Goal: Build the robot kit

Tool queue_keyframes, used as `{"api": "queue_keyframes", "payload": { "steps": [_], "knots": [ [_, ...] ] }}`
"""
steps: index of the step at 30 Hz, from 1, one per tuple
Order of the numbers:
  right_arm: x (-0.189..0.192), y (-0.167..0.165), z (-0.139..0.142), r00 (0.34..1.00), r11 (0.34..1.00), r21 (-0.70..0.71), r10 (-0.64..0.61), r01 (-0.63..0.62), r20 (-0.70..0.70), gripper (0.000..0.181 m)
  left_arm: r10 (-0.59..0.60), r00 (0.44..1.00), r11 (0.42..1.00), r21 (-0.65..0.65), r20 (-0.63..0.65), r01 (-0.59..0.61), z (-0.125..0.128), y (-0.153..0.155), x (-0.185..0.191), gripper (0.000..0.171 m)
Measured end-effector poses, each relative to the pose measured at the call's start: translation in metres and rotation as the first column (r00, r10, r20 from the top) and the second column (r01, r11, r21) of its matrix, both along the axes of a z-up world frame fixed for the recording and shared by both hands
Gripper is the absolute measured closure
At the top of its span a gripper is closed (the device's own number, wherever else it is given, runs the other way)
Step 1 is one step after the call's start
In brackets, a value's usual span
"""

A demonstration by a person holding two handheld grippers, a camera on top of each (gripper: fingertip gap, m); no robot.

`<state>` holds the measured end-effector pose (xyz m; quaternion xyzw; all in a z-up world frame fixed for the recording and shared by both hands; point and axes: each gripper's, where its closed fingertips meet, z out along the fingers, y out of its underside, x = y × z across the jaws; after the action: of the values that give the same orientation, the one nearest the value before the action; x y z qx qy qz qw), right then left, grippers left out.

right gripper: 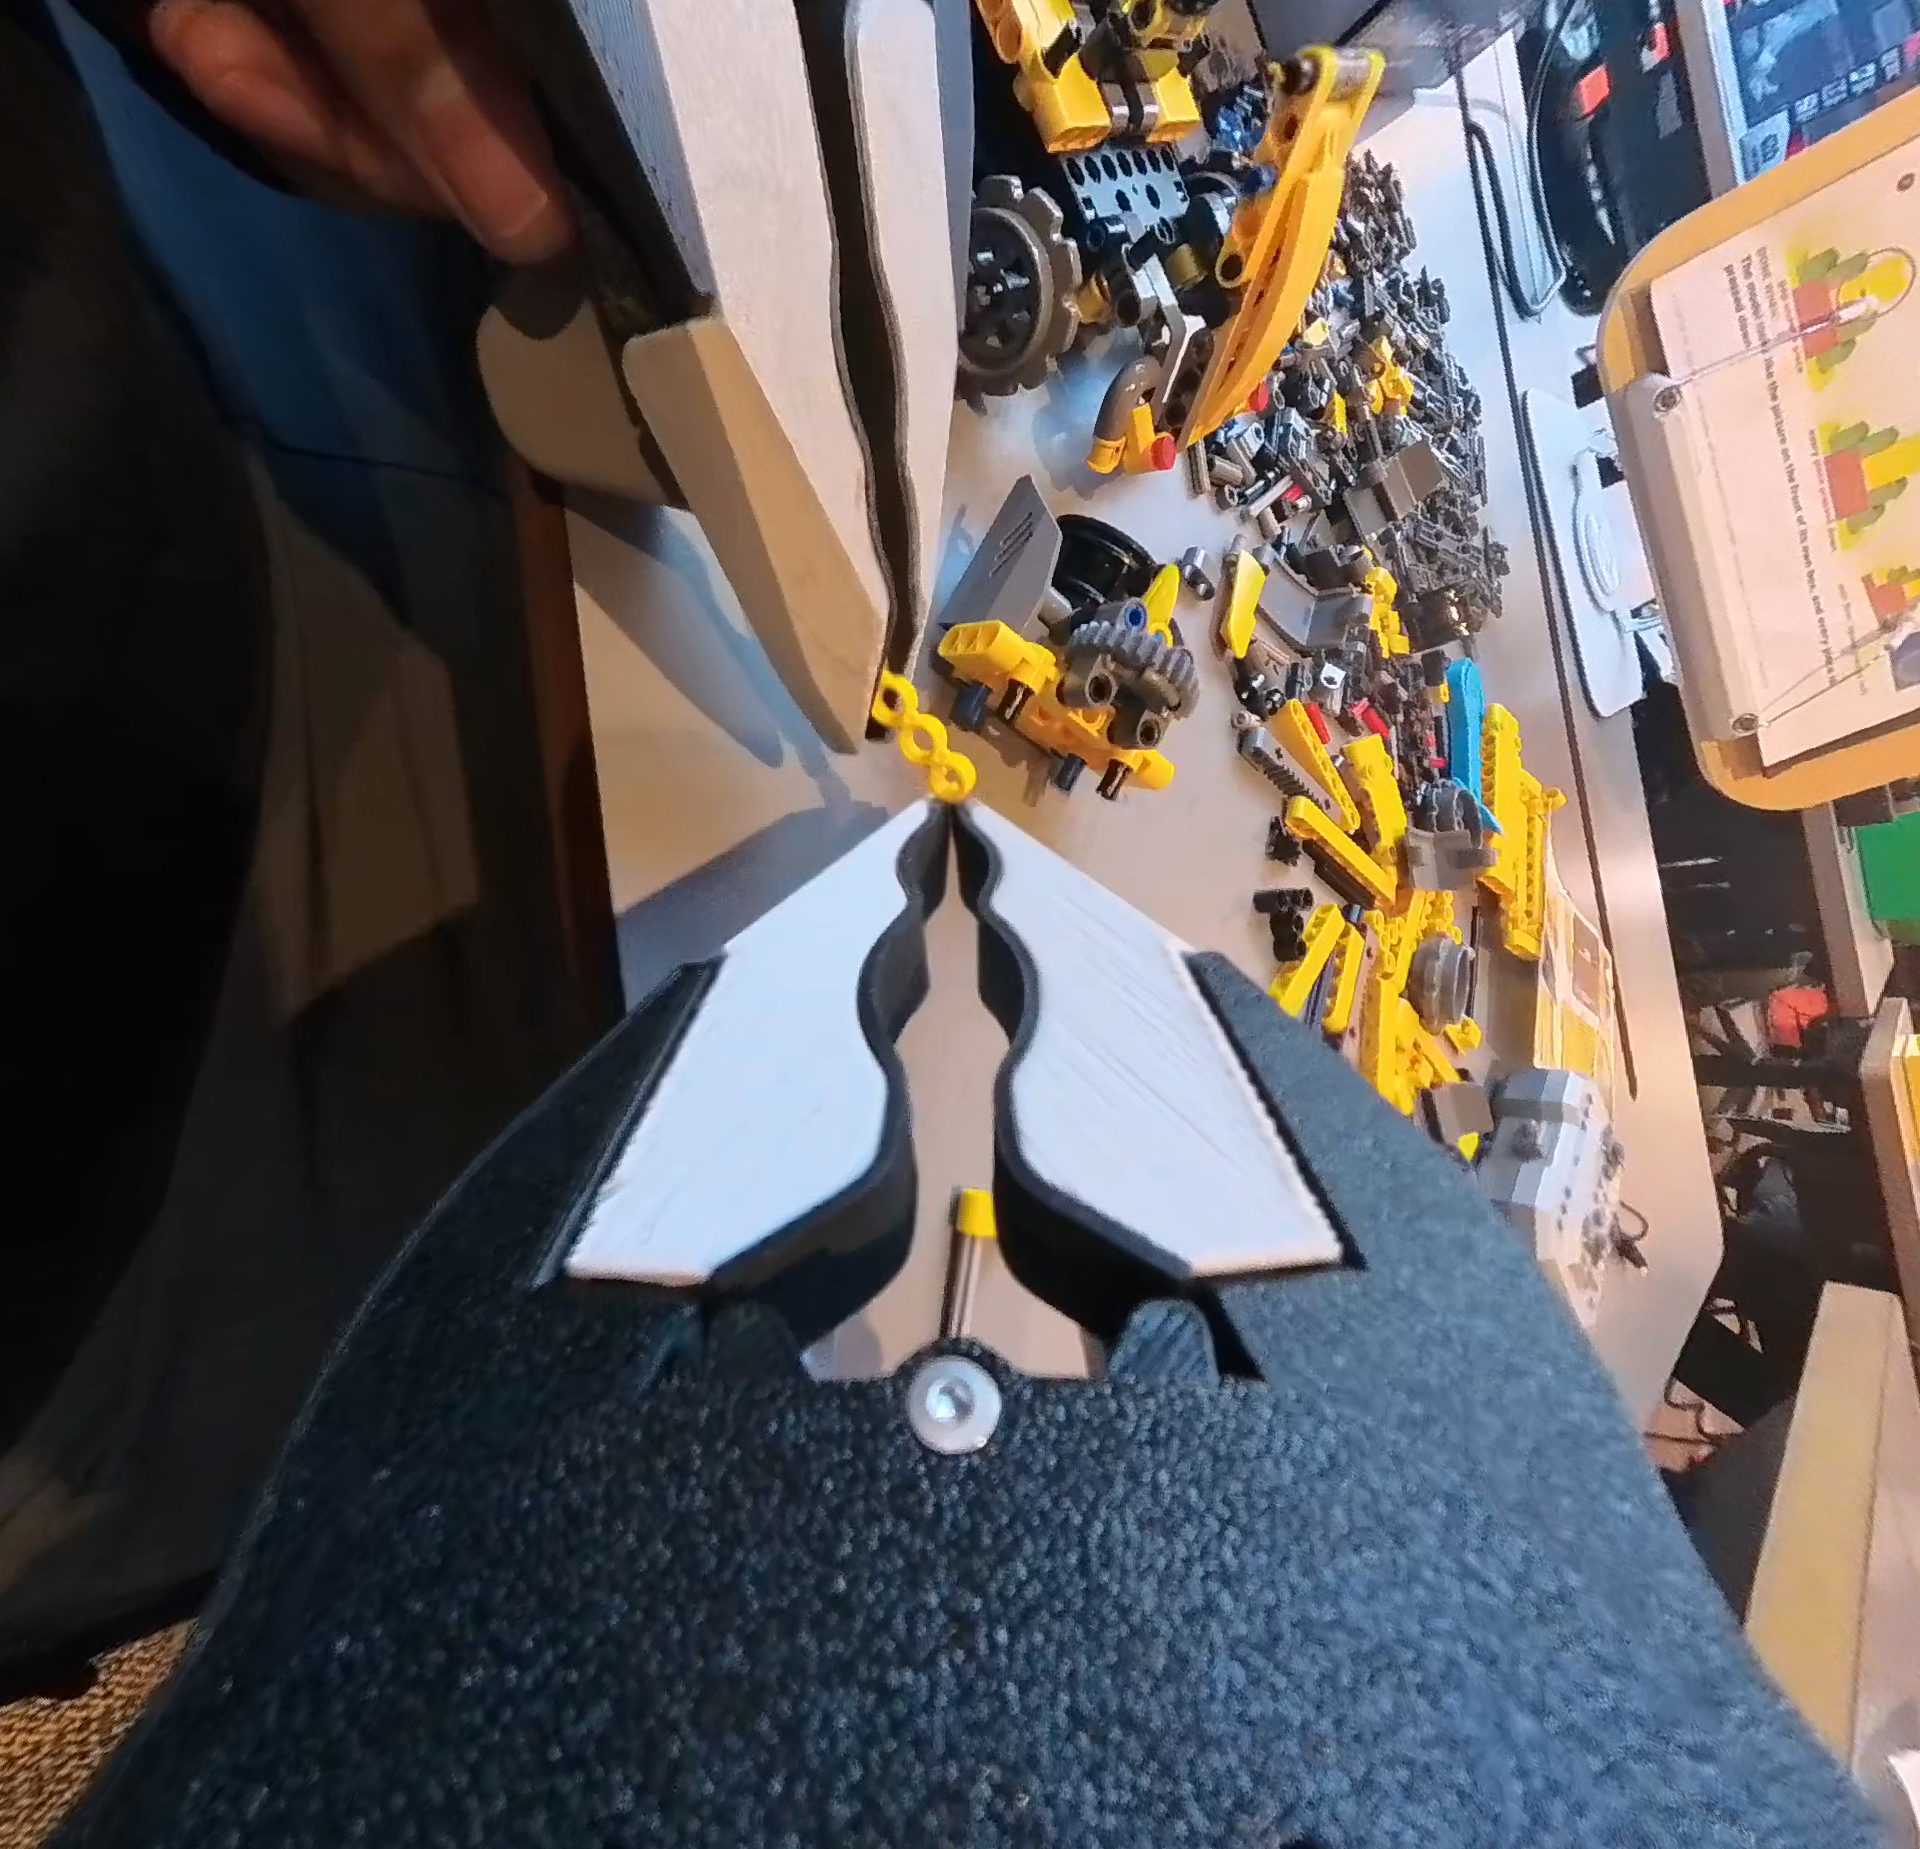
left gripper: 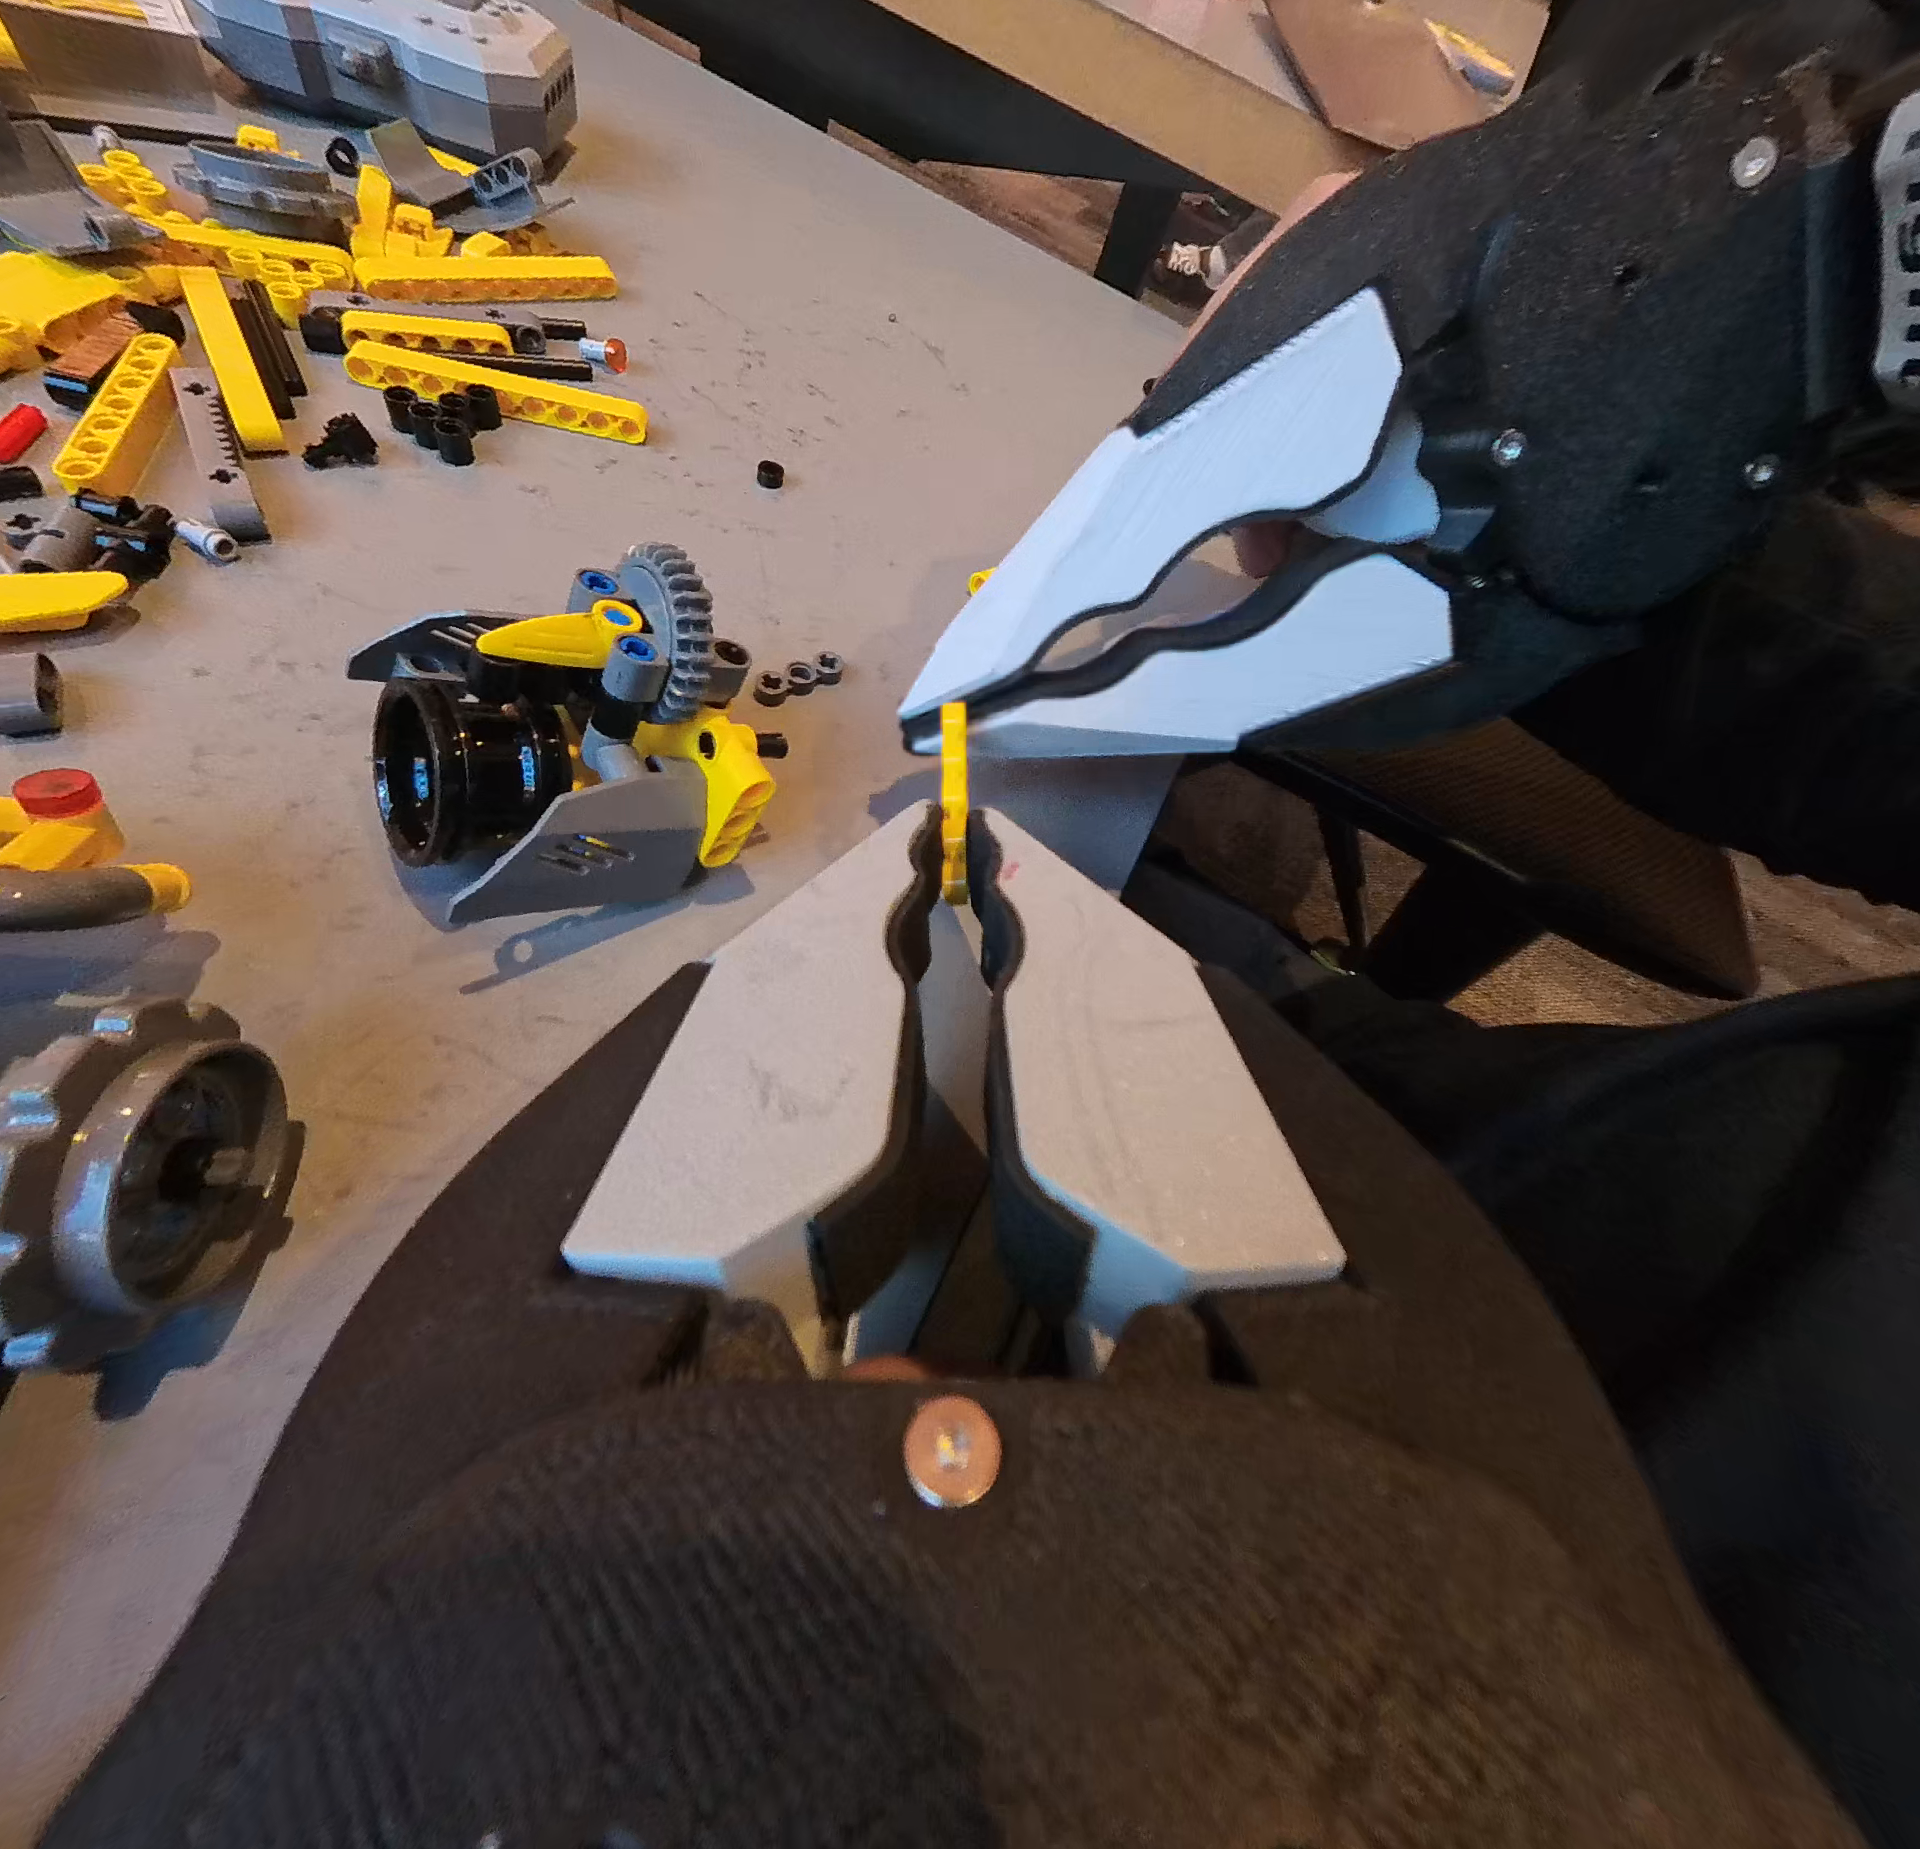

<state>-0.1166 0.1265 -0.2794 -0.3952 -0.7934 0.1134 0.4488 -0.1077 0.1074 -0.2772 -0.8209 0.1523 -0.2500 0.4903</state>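
Observation:
A thin yellow three-hole beam [left gripper: 954, 812] hangs in the air between my two grippers, above the grey table's [left gripper: 831, 365] near edge. My left gripper [left gripper: 951, 849] is shut on its lower end, pads pressed on both flat sides. My right gripper [left gripper: 920, 734] comes in from the right and pinches its upper end. In the right wrist view my right gripper [right gripper: 948, 810] is shut on one end of the beam [right gripper: 920, 745], and the left gripper [right gripper: 883, 703] grips the other end from above.
A small assembly of black wheel hub, grey gear and yellow parts [left gripper: 561, 729] lies just left of the grippers, also in the right wrist view [right gripper: 1070, 687]. Loose yellow beams [left gripper: 468, 345], a grey toothed wheel [left gripper: 145, 1176] and a grey box [left gripper: 384, 33] lie farther left. A hand [right gripper: 364, 106] holds the left gripper. Left and right tips are no more than a few centimetres apart. Left tips and right tips are each some 12 cm from the grey toothed wheel [left gripper: 145, 1176]. The right camera catches it too, in the right wrist view [right gripper: 998, 277].

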Motion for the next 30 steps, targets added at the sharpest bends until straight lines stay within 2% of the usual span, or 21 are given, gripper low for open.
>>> {"api": "queue_keyframes", "payload": {
  "steps": [5,10,15,23,30],
  "knots": [
    [0.003,0.001,-0.001,1.000,1.000,-0.019,-0.012,0.012,-0.002,0.178,0.003,1.000,1.000,0.001,-0.010,-0.003,0.000,0.001,0.000,0.171],
    [0.015,0.015,0.005,0.997,0.996,-0.048,-0.073,0.072,-0.014,0.177,0.011,1.000,1.000,-0.002,-0.019,-0.011,-0.001,0.001,-0.001,0.171],
    [0.025,0.015,0.012,0.997,0.982,-0.175,-0.080,0.075,-0.022,0.158,0.009,1.000,1.000,0.007,-0.029,-0.008,-0.001,0.002,0.000,0.171],
    [0.006,-0.007,0.005,1.000,0.999,-0.035,0.009,-0.009,0.007,0.161,-0.021,1.000,0.999,0.037,0.007,0.021,0.008,-0.001,0.008,0.171],
    [0.000,-0.004,0.012,1.000,1.000,0.010,-0.009,0.009,-0.026,0.165,-0.035,0.999,0.998,0.046,0.040,0.034,0.012,-0.003,0.008,0.171]
  ]
}}
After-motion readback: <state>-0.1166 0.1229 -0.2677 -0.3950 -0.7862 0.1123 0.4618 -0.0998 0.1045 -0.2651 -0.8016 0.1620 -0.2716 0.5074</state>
